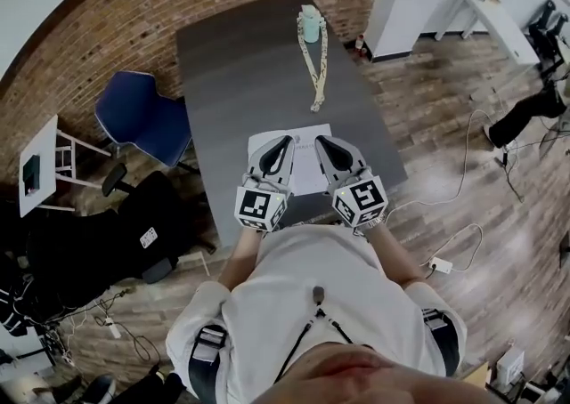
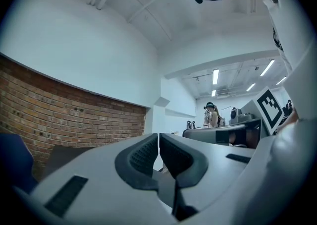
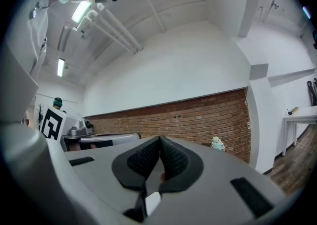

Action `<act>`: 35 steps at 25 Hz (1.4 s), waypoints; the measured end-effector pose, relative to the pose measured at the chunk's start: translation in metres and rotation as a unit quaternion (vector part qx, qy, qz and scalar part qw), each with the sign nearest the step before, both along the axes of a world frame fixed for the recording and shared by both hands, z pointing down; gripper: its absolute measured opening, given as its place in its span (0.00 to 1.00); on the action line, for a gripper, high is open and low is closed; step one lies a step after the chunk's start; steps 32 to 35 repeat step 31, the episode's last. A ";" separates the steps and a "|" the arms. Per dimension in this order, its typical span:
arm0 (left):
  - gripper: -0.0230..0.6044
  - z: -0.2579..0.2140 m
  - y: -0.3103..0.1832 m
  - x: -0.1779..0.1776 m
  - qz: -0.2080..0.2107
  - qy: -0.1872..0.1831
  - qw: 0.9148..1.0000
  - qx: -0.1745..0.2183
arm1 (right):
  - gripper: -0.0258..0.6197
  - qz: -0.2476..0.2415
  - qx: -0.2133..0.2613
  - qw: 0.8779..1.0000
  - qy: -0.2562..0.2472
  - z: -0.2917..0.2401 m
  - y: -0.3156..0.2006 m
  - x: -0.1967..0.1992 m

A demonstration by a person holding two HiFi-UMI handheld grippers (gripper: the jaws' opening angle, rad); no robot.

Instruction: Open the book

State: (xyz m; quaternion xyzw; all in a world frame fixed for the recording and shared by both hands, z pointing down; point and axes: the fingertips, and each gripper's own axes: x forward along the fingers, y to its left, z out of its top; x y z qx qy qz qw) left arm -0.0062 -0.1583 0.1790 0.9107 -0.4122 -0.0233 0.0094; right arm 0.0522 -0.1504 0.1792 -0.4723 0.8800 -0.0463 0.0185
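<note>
Left gripper [image 1: 285,140] and right gripper [image 1: 322,141], jaws shut and empty, hover over the book [image 1: 303,169] at the near edge of the tabletop [image 1: 240,64].

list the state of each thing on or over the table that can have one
left gripper: shut, nothing between its jaws, over the book
right gripper: shut, empty, over the book
book: flat on the table, looks closed
teal bottle: upright at the table's far end
lanyard: laid out loose on the table
</note>
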 end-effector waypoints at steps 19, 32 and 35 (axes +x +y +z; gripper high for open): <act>0.08 0.001 0.000 -0.010 0.006 -0.006 1.000 -0.007 | 0.10 0.000 0.004 1.000 0.011 -0.005 0.001 -0.009; 0.08 0.010 0.002 -0.019 0.014 -0.003 1.000 -0.021 | 0.10 0.008 0.001 1.000 0.017 -0.003 0.004 -0.016; 0.08 0.010 0.002 -0.019 0.014 -0.003 1.000 -0.021 | 0.10 0.008 0.001 1.000 0.017 -0.003 0.004 -0.016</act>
